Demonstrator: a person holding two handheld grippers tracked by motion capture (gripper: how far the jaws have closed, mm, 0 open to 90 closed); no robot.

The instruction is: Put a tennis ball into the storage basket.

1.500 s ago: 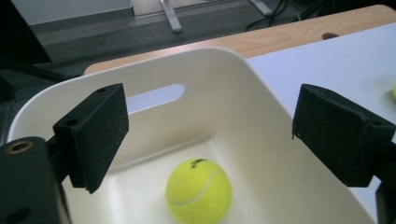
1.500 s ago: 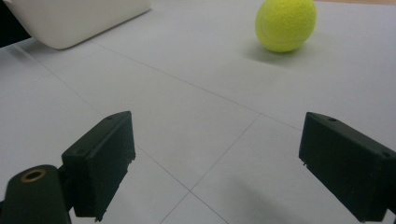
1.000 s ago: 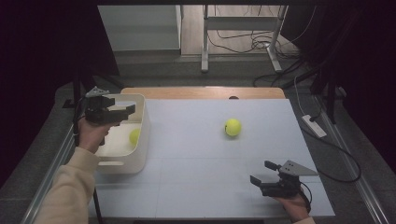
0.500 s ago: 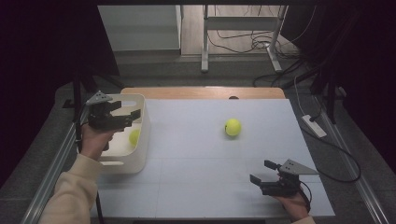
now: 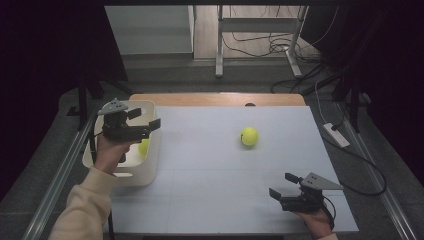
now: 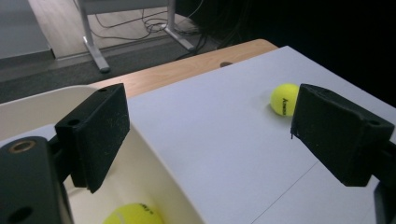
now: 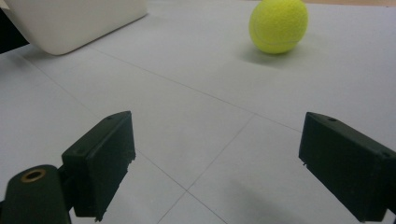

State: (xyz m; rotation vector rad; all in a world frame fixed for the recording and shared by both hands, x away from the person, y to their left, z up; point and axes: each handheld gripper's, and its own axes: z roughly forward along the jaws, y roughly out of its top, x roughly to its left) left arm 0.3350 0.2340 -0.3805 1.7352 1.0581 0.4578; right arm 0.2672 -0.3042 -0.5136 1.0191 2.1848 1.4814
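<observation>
left gripper [image 5: 150,127] held open and empty over the bin [image 5: 152,162] | right gripper [image 5: 284,186] open, empty | loose ball [image 5: 249,136] sits closer to the right one

Lab room, dark curtains [image 5: 45,60], floor cables [image 5: 260,45], white-topped table [image 5: 210,170]

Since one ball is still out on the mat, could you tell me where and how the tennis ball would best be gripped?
Probably across the widest middle of the tennis ball, coming straight down: it lies alone on the white mat, round, with every side free.
</observation>
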